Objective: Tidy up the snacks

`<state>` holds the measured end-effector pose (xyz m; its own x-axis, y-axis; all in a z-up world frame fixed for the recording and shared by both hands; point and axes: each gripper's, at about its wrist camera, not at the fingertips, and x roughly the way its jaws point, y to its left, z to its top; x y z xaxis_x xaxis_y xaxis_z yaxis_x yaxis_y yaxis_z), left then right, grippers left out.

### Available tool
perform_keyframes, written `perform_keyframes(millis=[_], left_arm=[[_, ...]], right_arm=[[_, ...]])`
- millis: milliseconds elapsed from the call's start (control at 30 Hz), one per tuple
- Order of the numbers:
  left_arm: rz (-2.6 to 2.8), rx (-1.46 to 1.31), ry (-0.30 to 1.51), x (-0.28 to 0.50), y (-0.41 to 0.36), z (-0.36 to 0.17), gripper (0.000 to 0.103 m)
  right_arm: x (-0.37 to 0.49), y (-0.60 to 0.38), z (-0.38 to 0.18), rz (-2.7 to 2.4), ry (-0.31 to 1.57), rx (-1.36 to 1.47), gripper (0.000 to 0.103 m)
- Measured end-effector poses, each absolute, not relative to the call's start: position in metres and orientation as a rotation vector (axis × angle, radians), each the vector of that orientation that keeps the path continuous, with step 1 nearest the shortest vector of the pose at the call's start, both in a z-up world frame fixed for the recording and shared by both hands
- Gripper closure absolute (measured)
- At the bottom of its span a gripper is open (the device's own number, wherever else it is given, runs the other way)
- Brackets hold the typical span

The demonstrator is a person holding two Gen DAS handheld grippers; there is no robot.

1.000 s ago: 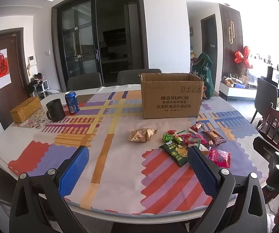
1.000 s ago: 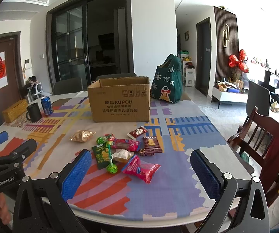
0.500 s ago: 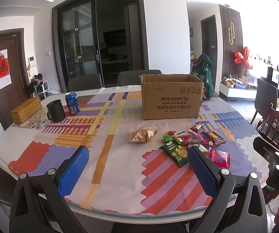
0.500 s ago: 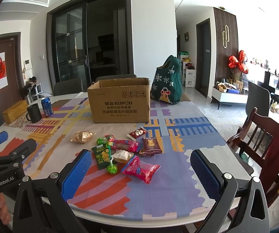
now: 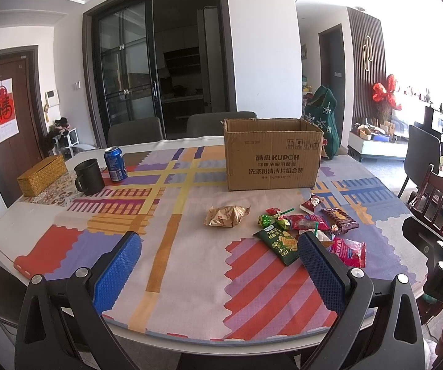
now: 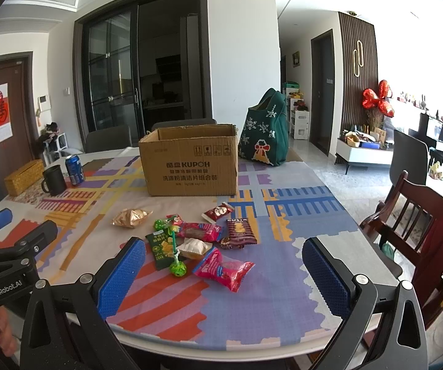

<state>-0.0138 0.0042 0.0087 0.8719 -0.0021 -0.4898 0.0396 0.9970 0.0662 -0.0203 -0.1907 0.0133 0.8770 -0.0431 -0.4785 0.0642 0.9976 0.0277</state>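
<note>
Several snack packets lie in a loose pile [image 6: 203, 240] on the patterned tablecloth, among them a pink packet [image 6: 223, 269], a green packet [image 6: 163, 249] and a brown biscuit packet [image 6: 241, 230]. A gold packet [image 5: 226, 215] lies apart to the left. An open cardboard box [image 5: 272, 162] stands upright behind them. My left gripper [image 5: 218, 265] is open and empty near the table's front edge, left of the pile. My right gripper [image 6: 223, 273] is open and empty, hovering just in front of the pile.
A black mug [image 5: 89, 176], a blue can [image 5: 115, 164] and a woven box [image 5: 42, 178] stand at the far left. Grey chairs [image 5: 135, 135] are behind the table, a wooden chair [image 6: 412, 222] with a red garment at the right. A green bag [image 6: 264, 137] stands behind the box.
Both grippers have edged slightly forward toward the table. Nothing on the table has moved.
</note>
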Motion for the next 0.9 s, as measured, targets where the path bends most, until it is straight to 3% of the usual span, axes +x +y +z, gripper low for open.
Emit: perform_keyframes(millis=[900], left_arm=[[-0.021,0.076,0.506,-0.0166,0.0042,0.0122,0.000]], right_arm=[[-0.0217,-0.1905,0.0143,-0.055,0.492,0.042,0.001]])
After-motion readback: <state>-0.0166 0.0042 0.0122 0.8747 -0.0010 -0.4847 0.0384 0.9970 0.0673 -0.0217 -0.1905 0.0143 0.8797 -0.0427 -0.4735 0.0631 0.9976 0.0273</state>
